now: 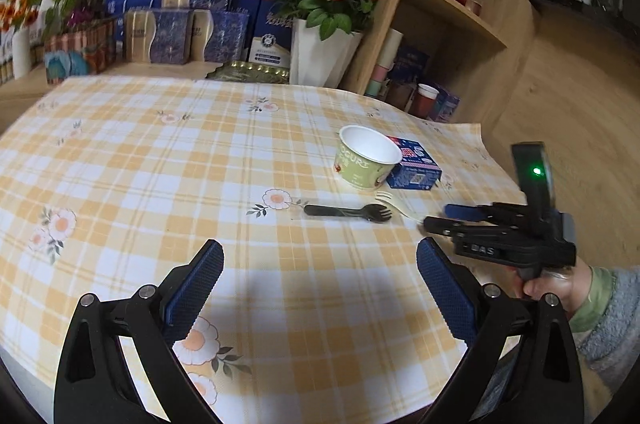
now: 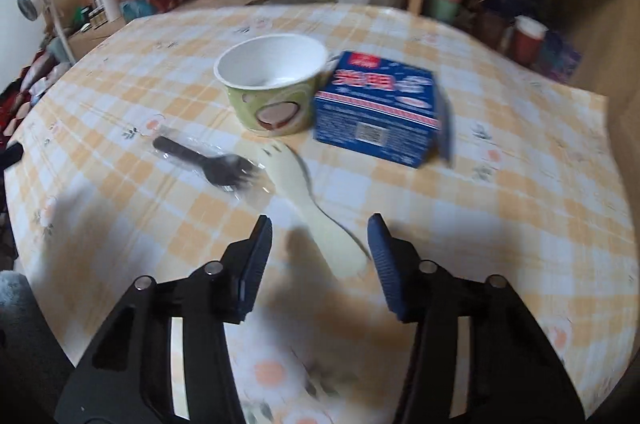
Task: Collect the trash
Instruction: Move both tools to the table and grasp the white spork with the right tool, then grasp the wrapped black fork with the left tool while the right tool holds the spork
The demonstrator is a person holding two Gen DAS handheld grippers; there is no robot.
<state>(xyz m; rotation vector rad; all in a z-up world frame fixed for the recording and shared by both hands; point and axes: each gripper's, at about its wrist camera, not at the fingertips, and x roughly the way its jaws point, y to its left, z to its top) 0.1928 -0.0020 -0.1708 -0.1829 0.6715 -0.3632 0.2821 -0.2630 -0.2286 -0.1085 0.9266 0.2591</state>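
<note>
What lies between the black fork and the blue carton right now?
The cream fork lies between the black fork and blue carton, its tines just below the yogurt cup; clearest in the right wrist view.

Both wrist views look down across the bench (image 1: 160,152) toward 12 o'clock; the right sits nearer the yogurt cup (image 2: 272,84), which both share.

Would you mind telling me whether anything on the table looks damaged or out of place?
The blue carton beside the yogurt cup has an end flap hanging open. The white spork and black spork lie loose on the cloth. Nothing is spilled.
</note>
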